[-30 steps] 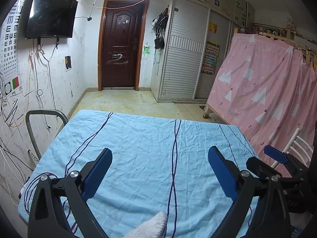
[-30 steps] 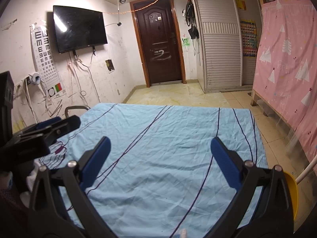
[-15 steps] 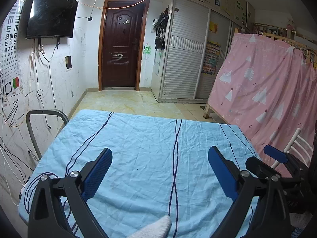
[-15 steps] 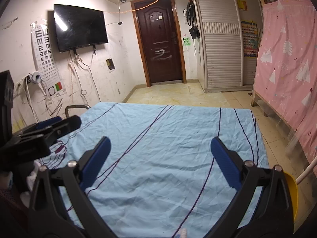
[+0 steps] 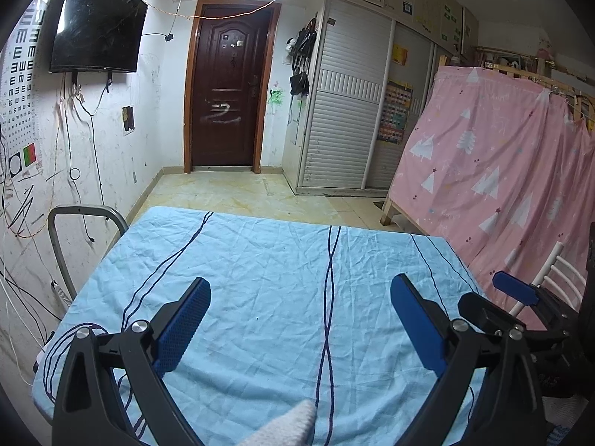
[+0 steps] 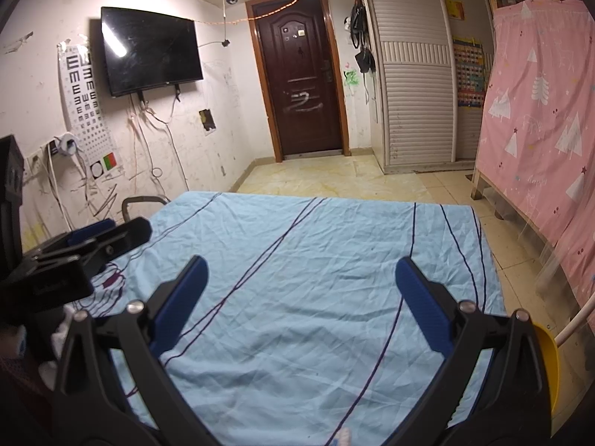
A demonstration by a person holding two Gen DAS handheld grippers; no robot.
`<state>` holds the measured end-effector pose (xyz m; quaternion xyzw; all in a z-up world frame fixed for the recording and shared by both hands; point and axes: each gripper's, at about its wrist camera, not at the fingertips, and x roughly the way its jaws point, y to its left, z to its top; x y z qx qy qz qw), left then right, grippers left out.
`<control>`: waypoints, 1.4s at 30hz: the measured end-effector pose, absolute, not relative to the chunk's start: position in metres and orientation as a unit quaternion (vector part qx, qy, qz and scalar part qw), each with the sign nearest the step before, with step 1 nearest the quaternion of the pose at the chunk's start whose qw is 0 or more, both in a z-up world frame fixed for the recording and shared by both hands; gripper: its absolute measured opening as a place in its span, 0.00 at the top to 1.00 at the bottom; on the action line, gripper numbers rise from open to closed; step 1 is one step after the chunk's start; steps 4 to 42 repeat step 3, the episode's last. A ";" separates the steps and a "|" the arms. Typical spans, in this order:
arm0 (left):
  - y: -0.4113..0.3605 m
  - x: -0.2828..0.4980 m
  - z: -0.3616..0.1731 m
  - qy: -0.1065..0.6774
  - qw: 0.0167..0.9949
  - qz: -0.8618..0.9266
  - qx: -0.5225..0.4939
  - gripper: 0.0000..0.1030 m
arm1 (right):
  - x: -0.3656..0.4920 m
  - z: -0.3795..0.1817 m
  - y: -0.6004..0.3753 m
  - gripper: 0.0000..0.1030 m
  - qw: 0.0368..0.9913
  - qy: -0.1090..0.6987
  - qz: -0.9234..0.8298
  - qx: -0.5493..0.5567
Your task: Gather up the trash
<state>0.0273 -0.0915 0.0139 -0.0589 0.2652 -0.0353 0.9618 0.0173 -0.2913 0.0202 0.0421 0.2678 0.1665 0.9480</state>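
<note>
Blue fingers of the left gripper and the right gripper are spread wide, grasping nothing, above a bench draped in a light blue cloth. A white fuzzy wad lies at the near edge, tip pointing away; the cloth ahead lies bare.

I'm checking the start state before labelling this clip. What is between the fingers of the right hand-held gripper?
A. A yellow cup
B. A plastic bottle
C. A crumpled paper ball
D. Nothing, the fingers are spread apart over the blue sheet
D: the right hand-held gripper has its blue fingers wide apart, with only the light blue sheet showing in the gap.
</note>
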 end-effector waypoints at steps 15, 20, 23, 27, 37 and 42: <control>-0.089 0.028 0.013 0.269 0.961 -0.033 -0.064 0.14 | 0.018 0.020 -0.292 0.06 0.948 0.269 0.166 0.042; -0.089 0.028 0.013 0.269 0.961 -0.033 -0.064 0.14 | 0.018 0.020 -0.292 0.06 0.948 0.269 0.166 0.042; -0.089 0.028 0.013 0.269 0.961 -0.033 -0.064 0.14 | 0.018 0.020 -0.292 0.06 0.948 0.269 0.166 0.042; -0.089 0.028 0.013 0.269 0.961 -0.033 -0.064 0.14 | 0.018 0.020 -0.292 0.06 0.948 0.269 0.166 0.042; -0.089 0.028 0.013 0.269 0.961 -0.033 -0.064 0.14 | 0.018 0.020 -0.292 0.06 0.948 0.269 0.166 0.042; -0.089 0.028 0.013 0.269 0.961 -0.033 -0.064 0.14 | 0.018 0.020 -0.292 0.06 0.948 0.269 0.166 0.042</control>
